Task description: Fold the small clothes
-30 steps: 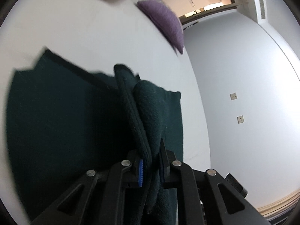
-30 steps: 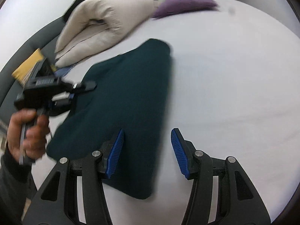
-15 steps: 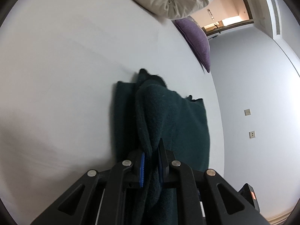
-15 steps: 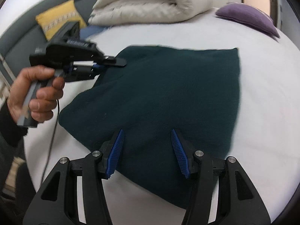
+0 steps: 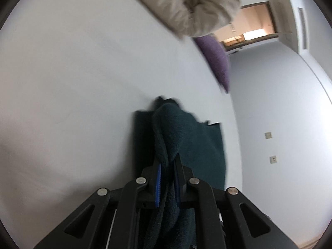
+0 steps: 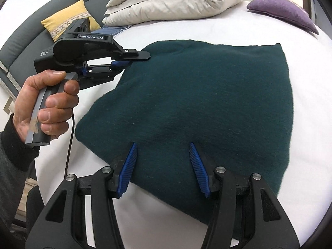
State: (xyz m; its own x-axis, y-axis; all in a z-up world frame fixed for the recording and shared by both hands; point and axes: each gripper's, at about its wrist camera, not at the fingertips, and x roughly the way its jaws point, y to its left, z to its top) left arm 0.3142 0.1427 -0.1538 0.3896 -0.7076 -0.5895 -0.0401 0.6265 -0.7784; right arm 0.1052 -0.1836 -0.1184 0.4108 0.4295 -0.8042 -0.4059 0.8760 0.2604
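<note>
Cloth edge pinched in left gripper jaws

My left camera looks along my left gripper, low and close over the bed, toward the purple cushion. My right camera looks steeply down from nearer. Both share the green cloth, duvet and cushion.

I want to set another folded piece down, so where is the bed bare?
Bare white sheet lies between the green garment and the purple cushion. Crowded: the rolled duvet, and the side where the left gripper grips the garment.
</note>
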